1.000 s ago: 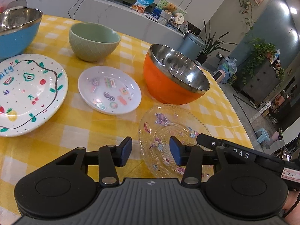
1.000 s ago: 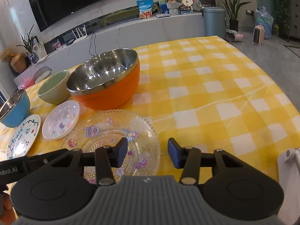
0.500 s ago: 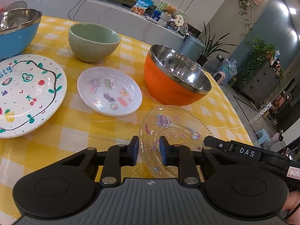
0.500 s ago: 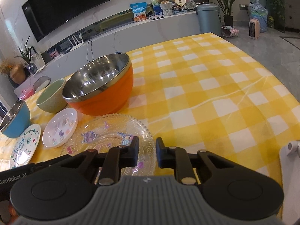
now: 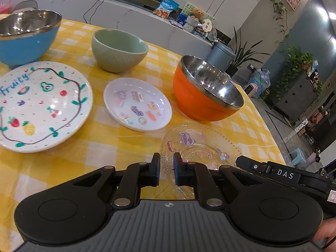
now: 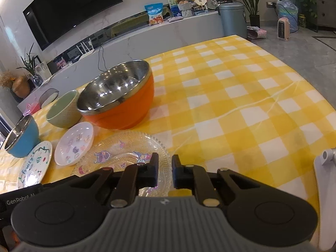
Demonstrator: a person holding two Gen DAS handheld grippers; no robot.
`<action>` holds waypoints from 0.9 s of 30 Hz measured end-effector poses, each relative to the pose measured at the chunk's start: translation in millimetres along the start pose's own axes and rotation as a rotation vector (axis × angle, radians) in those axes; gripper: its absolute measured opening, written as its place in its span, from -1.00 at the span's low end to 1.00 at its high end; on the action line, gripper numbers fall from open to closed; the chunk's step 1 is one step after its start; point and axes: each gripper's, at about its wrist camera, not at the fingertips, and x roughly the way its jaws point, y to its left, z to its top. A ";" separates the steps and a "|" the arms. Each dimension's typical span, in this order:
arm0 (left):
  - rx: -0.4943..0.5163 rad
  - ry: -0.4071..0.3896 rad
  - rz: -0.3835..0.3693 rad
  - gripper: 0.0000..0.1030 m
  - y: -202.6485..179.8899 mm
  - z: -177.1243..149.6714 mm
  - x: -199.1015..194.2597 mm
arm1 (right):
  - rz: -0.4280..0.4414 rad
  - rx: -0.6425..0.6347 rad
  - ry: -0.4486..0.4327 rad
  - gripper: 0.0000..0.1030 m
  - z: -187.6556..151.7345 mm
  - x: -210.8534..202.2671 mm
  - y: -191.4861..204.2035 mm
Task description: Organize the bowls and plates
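Closing on nothing, the left gripper (image 5: 166, 170) and right gripper (image 6: 164, 171) hover with jaws nearly together, low in each frame, over the near rim of the glass plate (image 5: 201, 147). Sorting seems unstarted; the next move likely calls for reopening to pinch that rim.

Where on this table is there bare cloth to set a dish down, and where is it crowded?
Free: the wide checked cloth right of the orange bowl and glass plate, out to the table edge. Crowded: the left side, where the blue bowl, green bowl, fruit plate and small white plate leave only narrow strips between them.
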 end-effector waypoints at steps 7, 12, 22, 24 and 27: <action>-0.003 -0.017 0.021 -0.74 9.4 -1.9 -27.2 | 0.053 0.009 0.014 -0.80 -11.4 -14.2 14.3; -0.009 -0.037 0.041 -0.74 19.5 -3.1 -54.8 | 0.103 0.016 0.033 -0.80 -23.6 -27.7 30.0; -0.026 -0.062 0.122 -0.74 49.9 -12.5 -109.9 | 0.191 0.014 0.086 -0.80 -53.5 -45.1 74.4; -0.038 -0.066 0.142 -0.74 60.6 -13.4 -119.8 | 0.206 0.003 0.101 -0.80 -60.8 -46.3 87.2; -0.065 -0.068 0.165 -0.74 76.9 -13.8 -132.4 | 0.230 -0.015 0.122 -0.80 -70.1 -45.1 105.6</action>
